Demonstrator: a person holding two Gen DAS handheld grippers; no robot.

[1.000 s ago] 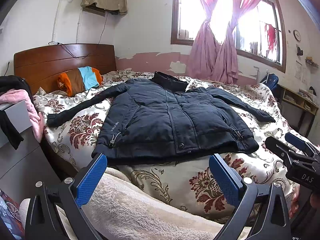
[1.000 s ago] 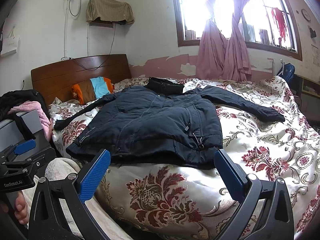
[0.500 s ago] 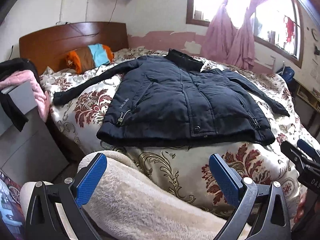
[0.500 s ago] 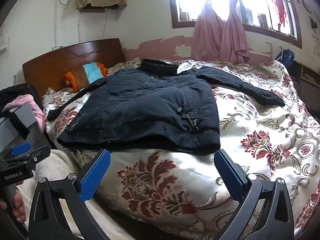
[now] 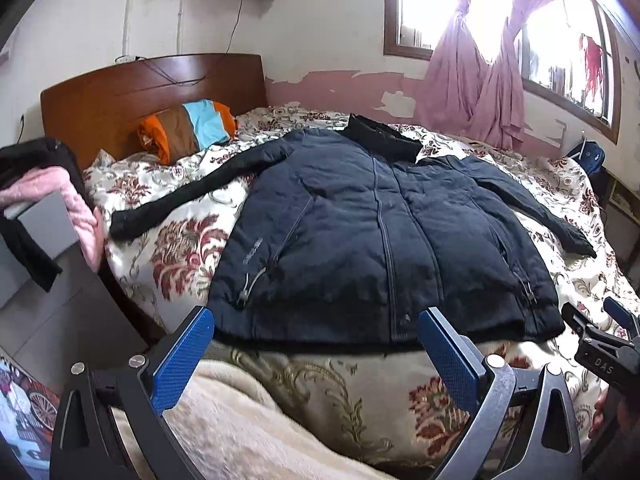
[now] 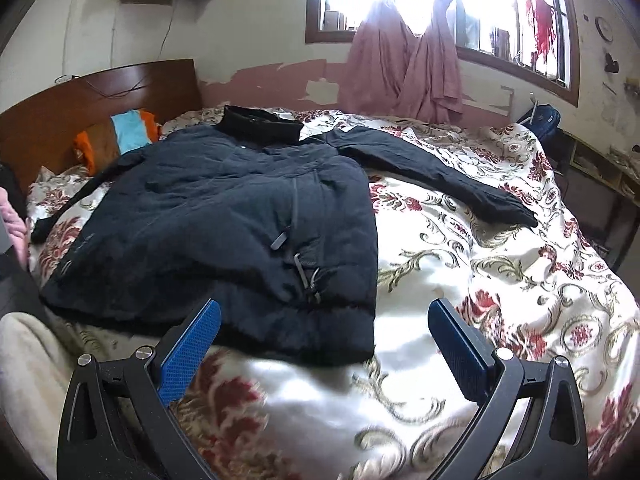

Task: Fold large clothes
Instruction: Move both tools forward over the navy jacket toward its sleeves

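Jacket (image 5: 384, 236): dark, matt quilted cloth with stitched seams; metal zip pulls near the hem; collar (image 5: 380, 140) of darker, softer-looking fabric. Bedspread (image 6: 500, 280): glossy, satin-like cloth with a printed floral pattern, creased, catching highlights toward the right edge of the bed. Headboard (image 5: 152, 96): smooth, polished brown wood. Blanket (image 5: 240, 420): cream, fuzzy fleece at the bed's near edge. Left gripper (image 5: 316, 356) and right gripper (image 6: 324, 344): matt black plastic frames, metal screw heads, blue pads (image 5: 180, 356) with a fine dimpled texture. Curtains (image 6: 404, 76): thin pink cloth. Wall (image 5: 340, 20): matt paint, peeling.
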